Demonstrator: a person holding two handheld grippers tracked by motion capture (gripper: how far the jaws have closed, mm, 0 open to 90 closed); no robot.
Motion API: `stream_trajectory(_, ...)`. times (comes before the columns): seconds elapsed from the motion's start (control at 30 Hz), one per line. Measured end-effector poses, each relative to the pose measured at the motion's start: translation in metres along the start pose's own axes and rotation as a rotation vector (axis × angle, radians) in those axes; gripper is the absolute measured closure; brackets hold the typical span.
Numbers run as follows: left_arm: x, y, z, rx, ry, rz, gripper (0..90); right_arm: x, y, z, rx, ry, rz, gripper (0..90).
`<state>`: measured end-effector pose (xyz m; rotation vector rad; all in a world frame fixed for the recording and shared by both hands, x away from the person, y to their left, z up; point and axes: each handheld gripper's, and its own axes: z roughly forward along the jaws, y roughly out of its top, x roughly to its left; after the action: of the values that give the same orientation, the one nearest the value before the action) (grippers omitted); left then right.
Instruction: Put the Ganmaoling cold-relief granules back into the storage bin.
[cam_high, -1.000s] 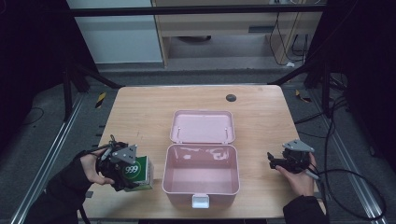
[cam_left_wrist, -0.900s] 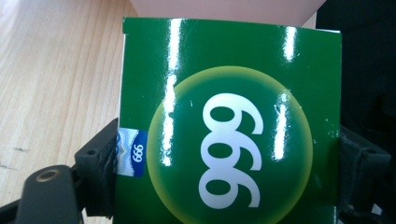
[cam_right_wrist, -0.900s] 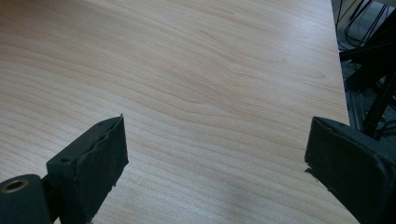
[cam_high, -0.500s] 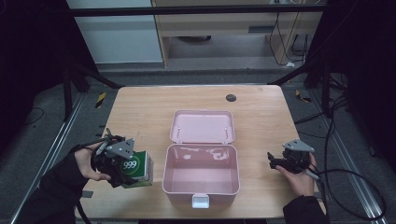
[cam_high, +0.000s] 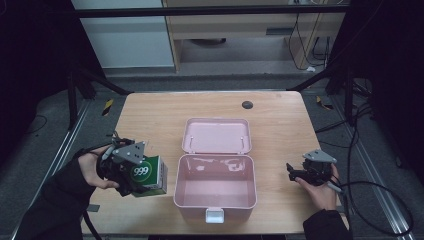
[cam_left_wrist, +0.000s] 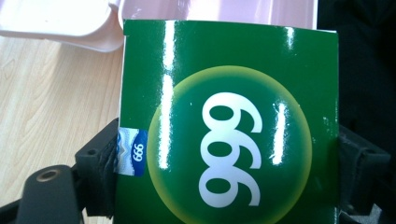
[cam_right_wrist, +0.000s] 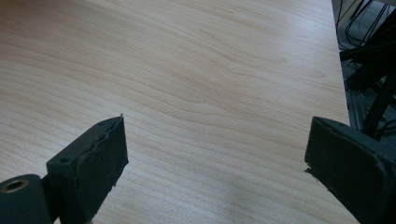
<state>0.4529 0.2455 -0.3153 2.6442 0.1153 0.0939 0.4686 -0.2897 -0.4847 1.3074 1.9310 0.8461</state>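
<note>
The pink case (cam_high: 215, 187) sits open at the middle of the table (cam_high: 280, 115), its lid (cam_high: 216, 135) folded back flat on the far side and its latch tab at the near edge. The tray of the case holds nothing; the inner face of the lid is likewise bare. The green box (cam_high: 148, 176) is at the left side of the table, just beside the left wall of the case, and is clamped between the jaws of the left gripper (cam_high: 131, 172). In the high view the box face with the white "999" in a yellow-green disc points up and toward the camera, and the box is tilted, its right end toward the case. In the left gripper view the box (cam_left_wrist: 229, 126) stands lengthwise away from the jaws, its long axis running from the gripper toward the case rim (cam_left_wrist: 84, 28), with the numerals reading sideways; both pads press on its side faces. The left hand (cam_high: 92, 167) wraps the gripper body from the left, forearm entering from the bottom left corner. The right gripper (cam_high: 300, 172) is at the right side of the table, well apart from the case, pointing left toward it; its jaws stand wide with bare wood between them. The right hand (cam_high: 320, 187) grips it from below.
</note>
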Motion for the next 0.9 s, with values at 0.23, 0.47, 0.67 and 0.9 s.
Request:
stream_trajectory(0.23,0.000,0.015,-0.004,-0.002,0.004,0.014,14.6,0.000,0.000,0.000,0.001,0.000,0.000,6.2)
stream_trajectory(0.47,-0.001,0.028,-0.009,-0.014,0.006,0.026,14.6,0.000,0.000,0.000,0.002,0.002,0.003,6.2)
stream_trajectory(0.67,-0.001,0.041,-0.010,-0.015,0.000,0.042,14.6,0.000,0.000,0.000,0.004,0.002,0.002,6.2)
stream_trajectory(0.9,0.002,0.057,-0.007,-0.012,-0.003,0.054,14.6,-0.001,0.000,0.000,0.004,0.002,0.002,6.2)
